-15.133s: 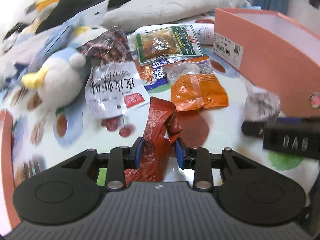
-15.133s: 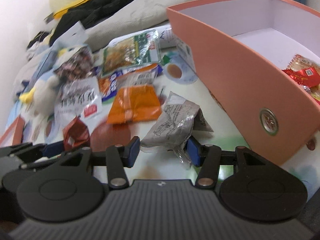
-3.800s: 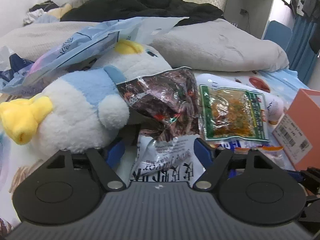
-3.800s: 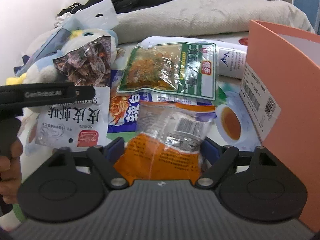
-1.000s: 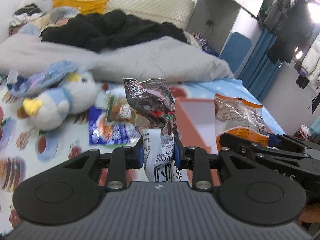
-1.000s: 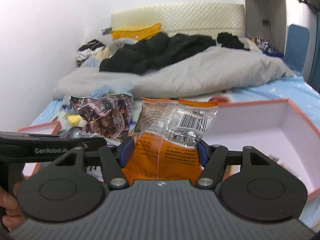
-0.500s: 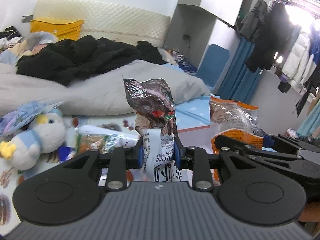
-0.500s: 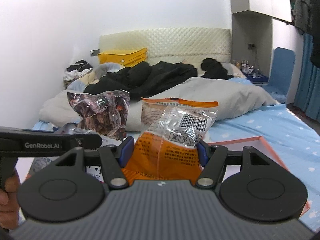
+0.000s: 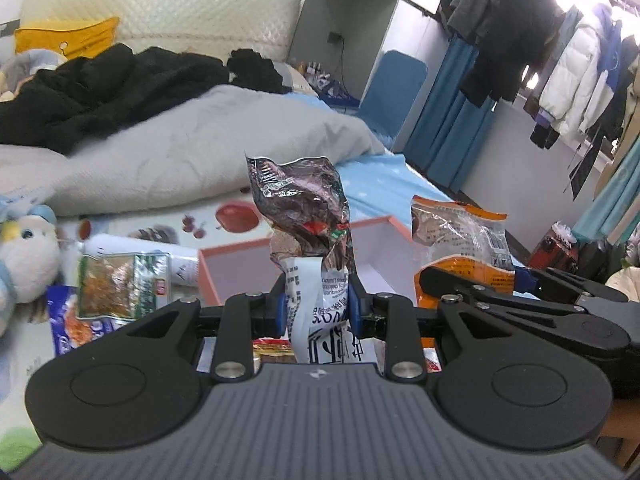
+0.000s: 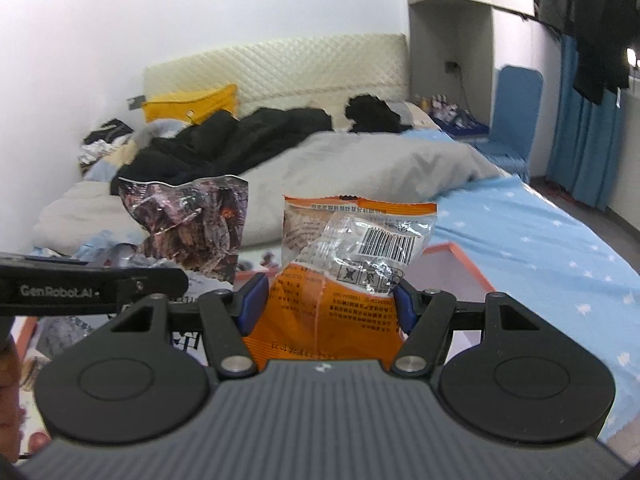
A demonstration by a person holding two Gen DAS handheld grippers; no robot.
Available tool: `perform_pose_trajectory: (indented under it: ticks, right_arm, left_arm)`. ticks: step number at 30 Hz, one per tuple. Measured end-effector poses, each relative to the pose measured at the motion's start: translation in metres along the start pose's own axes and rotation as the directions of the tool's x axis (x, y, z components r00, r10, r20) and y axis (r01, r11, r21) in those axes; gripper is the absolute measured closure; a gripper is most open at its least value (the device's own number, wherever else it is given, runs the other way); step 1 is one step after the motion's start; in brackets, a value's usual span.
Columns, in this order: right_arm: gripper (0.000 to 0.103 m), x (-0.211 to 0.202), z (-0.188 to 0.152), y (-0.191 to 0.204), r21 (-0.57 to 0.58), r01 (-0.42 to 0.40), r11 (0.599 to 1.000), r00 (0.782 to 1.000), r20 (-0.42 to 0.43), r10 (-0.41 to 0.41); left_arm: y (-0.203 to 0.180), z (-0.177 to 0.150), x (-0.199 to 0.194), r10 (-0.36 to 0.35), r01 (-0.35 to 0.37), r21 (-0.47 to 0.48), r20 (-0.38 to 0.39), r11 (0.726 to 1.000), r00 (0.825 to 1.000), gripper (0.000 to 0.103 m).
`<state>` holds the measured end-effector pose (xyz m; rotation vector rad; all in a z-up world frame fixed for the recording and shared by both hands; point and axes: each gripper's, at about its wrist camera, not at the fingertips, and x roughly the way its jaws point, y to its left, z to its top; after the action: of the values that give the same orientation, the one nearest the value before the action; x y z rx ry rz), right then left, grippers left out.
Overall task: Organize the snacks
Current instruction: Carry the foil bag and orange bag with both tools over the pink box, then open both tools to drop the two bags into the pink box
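Both grippers are seen lifted off the bedsheet compared with the earlier frames, when the packets lay flat among the pile; the packets are now carried high, with the bedroom behind them; the left gripper [image 9: 316, 308] is closed narrowly on two packets at once, a white packet [image 9: 320, 300] pinched at the centre of the left view and a dark foil packet [image 9: 300, 204] standing up above it; the right gripper [image 10: 326, 304] is clamped on an orange packet [image 10: 344, 276], held at a middling width at the centre of the right view, and the same packet is seen at centre right of the left view; the pink box [image 9: 236, 268] is seen just behind and below the held packets, at the centre of the left view, and some red wrappers appear already inside it at the lower centre, though partly hidden; so three packets are judged to be on their way to the box and not yet dropped; at the left of the left view a green packet [image 9: 120, 280] and a blue packet [image 9: 68, 328] are left on the sheet, beside a plush toy [image 9: 24, 264] and a white tube [image 9: 140, 254]; the sorting is judged well under way, with this release and at least those two packets left to be done.
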<state>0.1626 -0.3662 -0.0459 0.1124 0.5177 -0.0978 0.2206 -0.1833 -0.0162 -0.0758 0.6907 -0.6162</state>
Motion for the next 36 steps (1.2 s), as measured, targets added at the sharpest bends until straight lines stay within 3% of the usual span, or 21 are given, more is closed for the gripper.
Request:
perform_pose_trajectory:
  ticks: [8, 18, 23, 24, 25, 26, 27, 36]
  right_arm:
    - [0.036, 0.027, -0.031, -0.028, 0.019, 0.039, 0.999, 0.996, -0.077, -0.038]
    - [0.036, 0.052, -0.069, -0.051, 0.06, 0.073, 0.996, 0.983, -0.176, -0.061]
    - [0.035, 0.052, -0.074, -0.052, 0.078, 0.056, 0.995, 0.982, -0.184, -0.041]
    - [0.029, 0.052, -0.073, -0.052, 0.087, 0.054, 0.995, 0.982, -0.184, -0.038]
    - [0.015, 0.052, -0.072, -0.053, 0.094, 0.054, 0.994, 0.983, -0.183, -0.037]
    - [0.01, 0.051, -0.071, -0.053, 0.1, 0.055, 0.994, 0.983, -0.177, -0.036]
    - [0.009, 0.05, -0.07, -0.053, 0.102, 0.056, 0.993, 0.984, -0.172, -0.038]
    - [0.009, 0.033, -0.043, -0.041, 0.111, 0.058, 0.992, 0.992, -0.12, -0.045]
  left_arm:
    - [-0.012, -0.024, 0.059, 0.02, -0.018, 0.014, -0.115, 1.0, 0.993, 0.07]
    - [-0.01, -0.049, 0.095, 0.038, -0.031, 0.037, -0.207, 0.999, 0.978, 0.07]
    - [-0.007, -0.049, 0.095, 0.04, -0.033, 0.041, -0.204, 0.999, 0.978, 0.068]
    - [-0.007, -0.048, 0.092, 0.037, -0.029, 0.04, -0.204, 0.999, 0.978, 0.065]
    - [-0.006, -0.047, 0.091, 0.037, -0.031, 0.037, -0.201, 0.999, 0.979, 0.054]
    - [-0.006, -0.045, 0.087, 0.042, -0.036, 0.036, -0.197, 0.999, 0.98, 0.043]
    - [-0.005, -0.044, 0.084, 0.043, -0.037, 0.037, -0.184, 0.999, 0.982, 0.041]
    - [0.004, -0.023, 0.041, 0.059, -0.056, 0.029, -0.104, 0.998, 0.993, 0.039]
